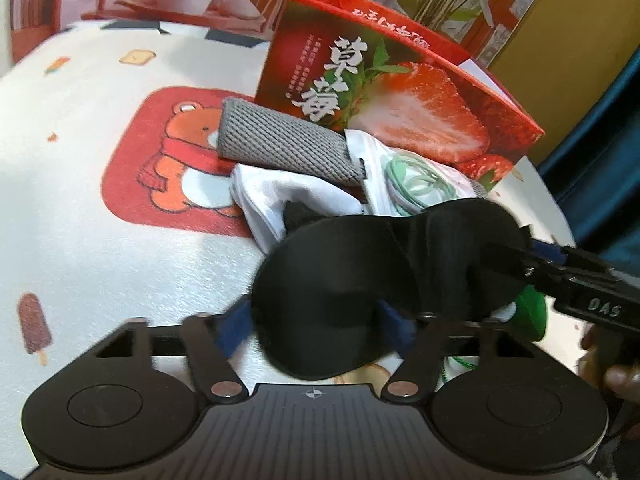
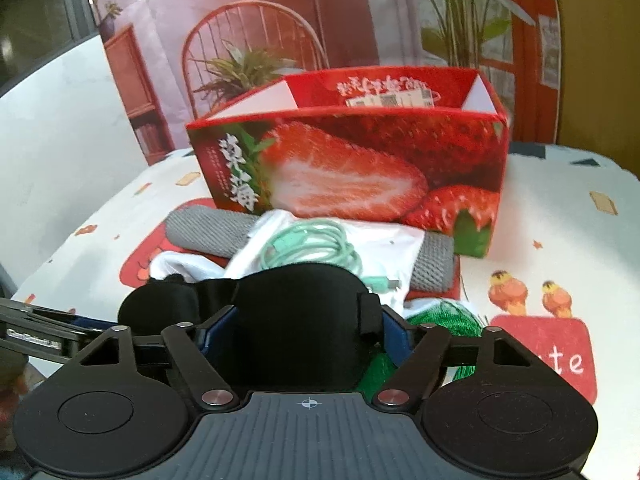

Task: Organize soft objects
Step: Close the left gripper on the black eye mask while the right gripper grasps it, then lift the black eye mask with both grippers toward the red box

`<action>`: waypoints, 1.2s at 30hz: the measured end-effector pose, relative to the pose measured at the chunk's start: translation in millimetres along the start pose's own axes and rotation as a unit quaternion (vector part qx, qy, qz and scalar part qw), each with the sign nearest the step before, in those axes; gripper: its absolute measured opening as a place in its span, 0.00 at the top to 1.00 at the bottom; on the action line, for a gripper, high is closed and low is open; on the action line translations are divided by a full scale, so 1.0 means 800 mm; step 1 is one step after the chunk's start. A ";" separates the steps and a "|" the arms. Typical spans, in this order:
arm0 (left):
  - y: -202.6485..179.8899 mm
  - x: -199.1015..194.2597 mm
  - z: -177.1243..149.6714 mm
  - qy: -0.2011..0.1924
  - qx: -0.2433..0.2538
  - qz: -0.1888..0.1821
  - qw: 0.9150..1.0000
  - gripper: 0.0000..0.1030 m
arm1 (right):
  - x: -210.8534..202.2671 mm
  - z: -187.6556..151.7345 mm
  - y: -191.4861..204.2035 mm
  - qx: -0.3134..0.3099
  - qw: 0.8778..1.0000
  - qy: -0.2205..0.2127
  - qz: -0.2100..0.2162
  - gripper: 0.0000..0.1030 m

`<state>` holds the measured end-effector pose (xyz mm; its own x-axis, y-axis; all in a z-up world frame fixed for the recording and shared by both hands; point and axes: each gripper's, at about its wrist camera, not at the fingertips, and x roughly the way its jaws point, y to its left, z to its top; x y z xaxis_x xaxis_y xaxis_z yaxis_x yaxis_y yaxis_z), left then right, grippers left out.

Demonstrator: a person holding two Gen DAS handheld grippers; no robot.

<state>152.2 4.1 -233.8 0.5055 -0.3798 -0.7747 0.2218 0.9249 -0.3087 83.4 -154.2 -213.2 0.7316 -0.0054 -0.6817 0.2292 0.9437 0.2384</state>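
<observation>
A black sleep mask [image 1: 360, 276] hangs between both grippers above the table. My left gripper [image 1: 316, 320] has one cup of the mask between its wide-set blue-padded fingers; whether they press on it is hidden. My right gripper [image 1: 532, 260] comes in from the right and pinches the mask's other end. In the right wrist view the mask [image 2: 296, 320] fills my right gripper [image 2: 304, 328]. Behind lie a grey knit cloth [image 1: 280, 140], a white cloth [image 1: 288, 196], a mint cable [image 2: 312, 248] and a green soft item [image 2: 452, 320].
A red strawberry box [image 2: 360, 168], open at the top, stands just behind the pile; it also shows in the left wrist view [image 1: 400, 96]. The tablecloth [image 1: 100, 240] has bear and ice-cream prints. A printed backdrop closes the far side.
</observation>
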 end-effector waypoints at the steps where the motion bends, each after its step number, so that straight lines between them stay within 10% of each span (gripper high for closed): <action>1: 0.000 -0.001 0.001 -0.003 0.001 0.004 1.000 0.50 | -0.002 0.001 0.001 -0.001 1.000 -0.004 0.000 0.34; 12: 0.000 -0.041 0.015 -0.065 0.004 0.005 0.998 0.81 | -0.034 0.025 -0.007 0.012 0.999 -0.049 0.008 0.82; 28: -0.054 -0.107 0.146 -0.200 0.063 0.012 0.978 0.83 | -0.069 0.145 0.002 -0.010 0.986 -0.159 0.045 0.90; 36: -0.079 -0.064 0.226 -0.190 0.069 0.003 0.979 0.83 | -0.033 0.205 -0.019 -0.008 0.986 -0.164 0.017 0.90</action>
<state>262.9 -37.8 -74.8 0.7750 -0.3764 -0.5076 0.3149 0.9265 -0.2062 165.9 -222.7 -84.9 0.9076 -0.0771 -0.4126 0.1920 0.9504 0.2447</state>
